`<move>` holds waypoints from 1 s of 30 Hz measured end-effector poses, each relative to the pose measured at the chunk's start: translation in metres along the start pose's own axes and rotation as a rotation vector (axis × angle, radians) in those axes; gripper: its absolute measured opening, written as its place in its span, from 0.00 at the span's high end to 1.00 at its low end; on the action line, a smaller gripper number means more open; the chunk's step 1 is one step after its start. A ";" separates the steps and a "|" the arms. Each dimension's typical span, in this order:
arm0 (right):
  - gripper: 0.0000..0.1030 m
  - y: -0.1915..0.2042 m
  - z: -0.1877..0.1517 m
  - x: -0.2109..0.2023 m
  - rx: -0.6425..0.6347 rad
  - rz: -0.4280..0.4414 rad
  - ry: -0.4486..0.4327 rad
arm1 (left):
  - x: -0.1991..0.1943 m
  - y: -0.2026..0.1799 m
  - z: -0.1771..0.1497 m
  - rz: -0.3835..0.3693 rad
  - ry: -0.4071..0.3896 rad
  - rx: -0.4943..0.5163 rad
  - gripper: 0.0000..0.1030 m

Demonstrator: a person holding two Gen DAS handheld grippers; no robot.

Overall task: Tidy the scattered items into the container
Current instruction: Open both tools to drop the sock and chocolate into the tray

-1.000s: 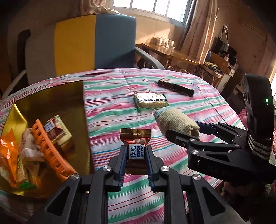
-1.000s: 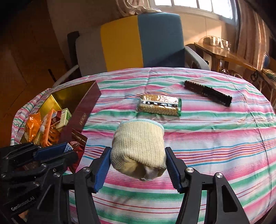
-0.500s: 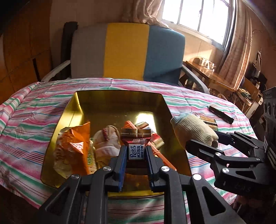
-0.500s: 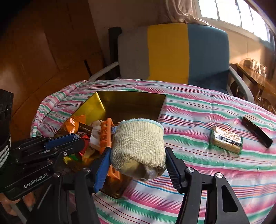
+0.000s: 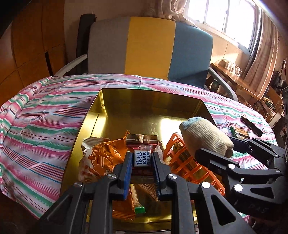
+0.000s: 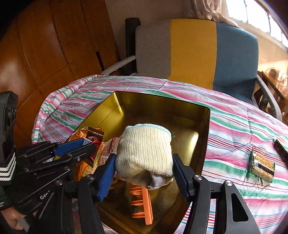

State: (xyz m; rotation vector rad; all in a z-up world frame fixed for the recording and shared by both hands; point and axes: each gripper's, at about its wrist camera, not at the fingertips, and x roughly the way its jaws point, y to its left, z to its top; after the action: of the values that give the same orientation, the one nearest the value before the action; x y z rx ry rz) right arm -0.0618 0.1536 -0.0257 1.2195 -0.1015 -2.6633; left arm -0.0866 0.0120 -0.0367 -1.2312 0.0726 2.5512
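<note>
Tin: your gold tin [image 5: 100, 115] sits open on the striped cloth [image 5: 45, 115]; its far half shows bare gold floor.
Tin contents: an orange packet [image 5: 100, 158] lies at the near left, an orange comb [image 5: 181, 162] at the near right, and a pale wrapped item between them, mostly hidden by your grippers.
Left gripper: your left gripper [image 5: 142, 160] has its jaws clamped on a chocolate [image 5: 142, 144], label "Ratet KISS" facing the camera; it hangs over the near part of the tin, above the packet and comb.
Right gripper: your right gripper [image 6: 144, 165] has its jaws clamped on a rolled glove [image 6: 144, 151], cuff pointing away from you; it hangs over the tin, above the comb [image 6: 144, 203].
Clearance: the two grippers are just beside each other over the tin; in the right wrist view the left gripper [image 6: 84, 144] and its chocolate [image 6: 95, 135] lie to the left of the glove, apart from it.
Outside the tin: a cracker pack [image 6: 261, 165] and a black comb [image 6: 281, 150] lie on the cloth to the right of the tin, near each other, well apart from both grippers.
Surroundings: a chair [image 5: 149, 48] in grey, yellow and blue stands behind the table; wood panelling [image 6: 45, 54] is on the left and a window [image 5: 225, 16] on the right.
</note>
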 end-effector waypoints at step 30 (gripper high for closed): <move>0.38 -0.006 0.000 -0.016 0.035 -0.008 -0.045 | -0.018 0.013 -0.016 0.064 -0.024 -0.100 0.60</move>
State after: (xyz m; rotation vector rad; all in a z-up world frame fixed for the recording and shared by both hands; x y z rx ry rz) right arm -0.0524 0.1633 -0.0147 1.1733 -0.1516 -2.7077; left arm -0.0678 -0.0075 -0.0336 -1.2532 -0.0217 2.6538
